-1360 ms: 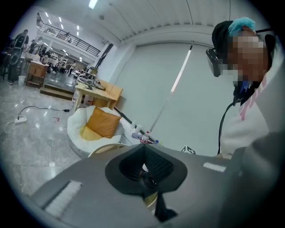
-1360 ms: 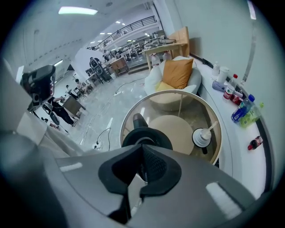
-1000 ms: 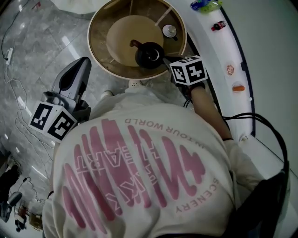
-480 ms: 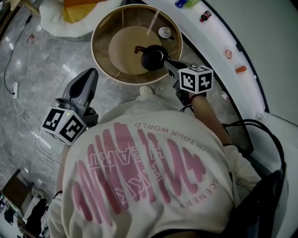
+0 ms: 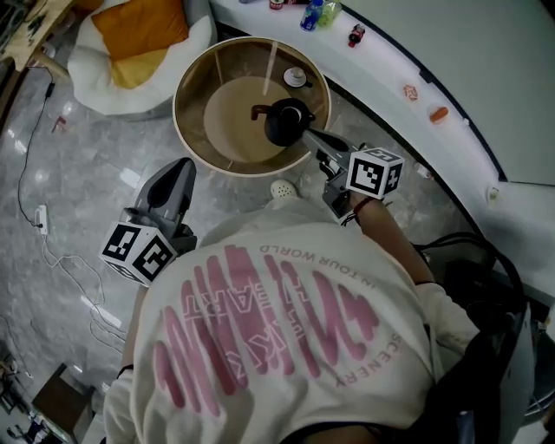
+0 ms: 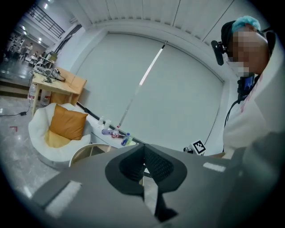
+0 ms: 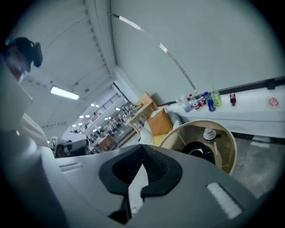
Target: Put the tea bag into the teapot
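A black teapot (image 5: 284,121) stands on a round glass-topped table (image 5: 186,130), right of its middle. In the right gripper view the teapot (image 7: 198,150) shows a pale open mouth. A small white item (image 5: 296,76) lies behind it; I cannot tell what it is. No tea bag can be made out. My right gripper (image 5: 310,136) points at the teapot's near side with its jaws shut, and the right gripper view (image 7: 142,161) shows nothing between its tips. My left gripper (image 5: 180,169) hangs over the floor by the table's near rim, also shut (image 6: 143,153) and empty.
A white beanbag with an orange cushion (image 5: 143,30) sits left of the table. A curved white ledge (image 5: 408,65) with bottles (image 5: 312,13) and small toys runs behind and to the right. Cables (image 5: 52,251) trail over the marble floor. The person's body fills the lower view.
The head view has pulled back and shifted, so the table sits smaller and farther away. My right gripper has drawn slightly back from the teapot. Both grippers stay shut.
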`<state>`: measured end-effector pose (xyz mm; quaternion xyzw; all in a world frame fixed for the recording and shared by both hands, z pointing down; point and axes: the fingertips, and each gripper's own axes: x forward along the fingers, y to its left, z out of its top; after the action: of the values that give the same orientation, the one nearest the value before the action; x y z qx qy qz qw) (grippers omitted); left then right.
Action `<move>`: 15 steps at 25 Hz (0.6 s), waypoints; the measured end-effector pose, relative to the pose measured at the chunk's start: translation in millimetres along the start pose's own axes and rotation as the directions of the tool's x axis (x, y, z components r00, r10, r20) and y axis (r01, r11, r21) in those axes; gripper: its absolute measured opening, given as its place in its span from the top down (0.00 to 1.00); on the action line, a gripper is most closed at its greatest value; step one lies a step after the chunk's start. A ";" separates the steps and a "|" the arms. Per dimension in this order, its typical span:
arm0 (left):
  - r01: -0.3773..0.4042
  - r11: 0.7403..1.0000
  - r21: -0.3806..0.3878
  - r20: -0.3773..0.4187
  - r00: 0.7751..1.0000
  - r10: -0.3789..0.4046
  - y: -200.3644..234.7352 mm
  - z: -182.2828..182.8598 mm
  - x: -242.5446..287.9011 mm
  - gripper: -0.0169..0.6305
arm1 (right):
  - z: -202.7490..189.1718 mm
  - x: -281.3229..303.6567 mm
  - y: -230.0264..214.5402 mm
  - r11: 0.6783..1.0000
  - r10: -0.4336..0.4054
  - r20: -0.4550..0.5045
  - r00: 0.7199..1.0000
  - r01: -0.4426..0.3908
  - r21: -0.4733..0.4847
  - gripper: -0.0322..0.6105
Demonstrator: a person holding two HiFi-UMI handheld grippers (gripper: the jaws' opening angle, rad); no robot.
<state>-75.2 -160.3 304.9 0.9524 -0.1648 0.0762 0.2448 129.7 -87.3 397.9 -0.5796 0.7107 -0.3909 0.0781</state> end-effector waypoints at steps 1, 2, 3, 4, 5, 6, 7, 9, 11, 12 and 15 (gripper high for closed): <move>0.008 1.000 0.002 -0.001 1.000 -0.008 -0.3 -0.6 -2.6 0.95 | 4.5 -3.7 7.4 0.998 0.036 0.052 0.998 -0.038 0.040 0.95; 0.013 1.000 0.002 -0.007 1.000 -0.013 -0.7 -1.5 -5.5 0.95 | 7.9 -7.2 14.4 0.993 0.069 0.096 0.993 -0.077 0.085 0.95; 0.017 1.000 0.002 -0.016 1.000 -0.017 -1.3 -2.9 -8.6 0.95 | 9.8 -10.4 21.0 0.985 0.099 0.131 0.986 -0.116 0.128 0.94; 0.020 1.000 0.001 -0.025 0.999 -0.020 -1.7 -5.3 -11.6 0.95 | 10.1 -13.3 26.3 0.976 0.124 0.157 0.980 -0.149 0.160 0.94; 0.026 1.000 0.000 -0.032 0.999 -0.026 -1.7 -9.2 -14.2 0.95 | 8.9 -15.8 29.2 0.969 0.140 0.175 0.975 -0.171 0.178 0.94; 0.031 1.000 -0.003 -0.036 0.999 -0.031 -1.3 -14.1 -16.2 0.95 | 7.0 -17.6 31.2 0.965 0.150 0.185 0.971 -0.184 0.185 0.94; 0.036 0.999 -0.007 -0.041 0.999 -0.036 -0.8 -19.3 -17.7 0.95 | 4.6 -18.5 34.1 0.963 0.161 0.187 0.969 -0.196 0.185 0.94; 0.040 0.999 -0.017 -0.050 0.998 -0.041 -0.1 -27.3 -21.3 0.95 | -3.3 -19.8 41.2 0.969 0.163 0.167 0.972 -0.189 0.156 0.94; 0.043 0.999 -0.026 -0.054 0.998 -0.044 -1.1 -31.3 -28.2 0.95 | -15.1 -22.4 51.2 0.979 0.157 0.135 0.978 -0.171 0.107 0.94; 0.045 0.999 -0.027 -0.050 0.998 -0.046 -1.5 -32.9 -31.8 0.95 | -20.4 -24.0 56.1 0.982 0.157 0.124 0.980 -0.169 0.088 0.94; 0.055 0.998 -0.006 -0.045 0.997 -0.055 -1.7 -36.0 -36.2 0.95 | -27.6 -26.2 61.2 0.984 0.155 0.113 0.981 -0.164 0.071 0.94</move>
<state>-110.8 -131.2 327.2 0.9541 -0.1329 0.0907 0.2527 75.7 -49.9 368.1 -0.5372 0.7335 -0.3799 0.1704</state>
